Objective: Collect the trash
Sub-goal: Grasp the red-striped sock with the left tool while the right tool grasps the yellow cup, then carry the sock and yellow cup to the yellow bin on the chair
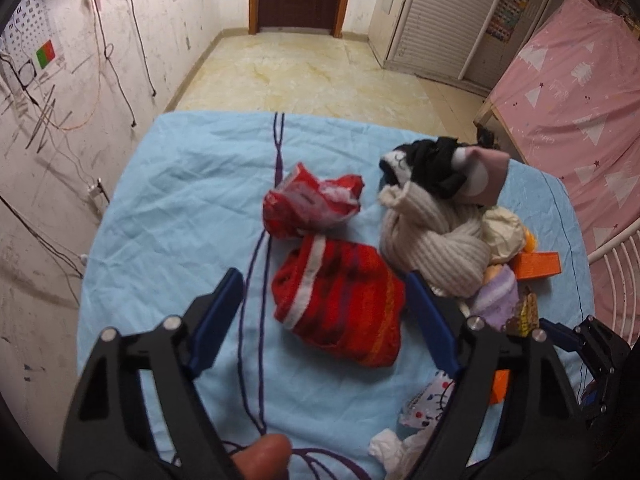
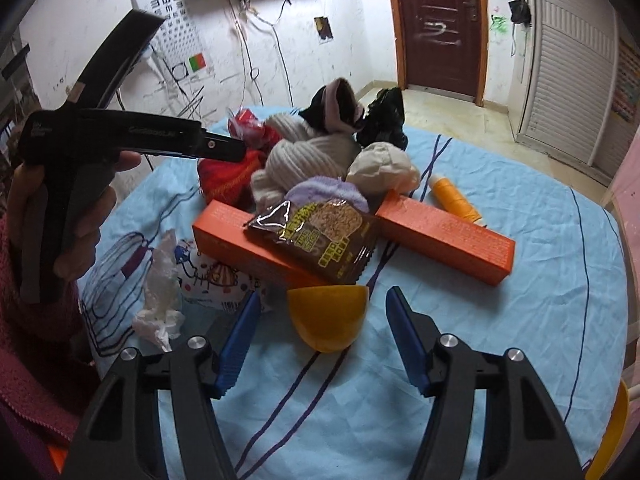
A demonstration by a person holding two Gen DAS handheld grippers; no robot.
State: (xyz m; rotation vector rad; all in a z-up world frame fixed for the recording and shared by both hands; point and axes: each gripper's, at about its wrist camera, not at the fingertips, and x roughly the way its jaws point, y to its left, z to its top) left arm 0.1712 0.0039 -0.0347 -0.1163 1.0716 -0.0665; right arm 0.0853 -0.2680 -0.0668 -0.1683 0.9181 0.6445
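Left gripper (image 1: pixel 324 284) tilts down, released, straddling the red cloth (image 1: pixel 340 300) (right gripper (image 2: pixel 320 312) likewise over the yellow shell (image 2: pixel 326 316)).

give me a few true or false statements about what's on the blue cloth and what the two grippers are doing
1. The brown snack packet lies on top of an orange box. True.
2. The right gripper is clamped on the yellow half shell. False: its jaws are apart, and the shell sits between them without the pads pressing on it.
3. The left gripper points at the red striped cloth with its jaws open. True.
4. The door at the far end of the room stands wide open. False: it is closed.
5. The yellow tube stands upright on the blue cloth. False: it lies on its side behind the second orange box.
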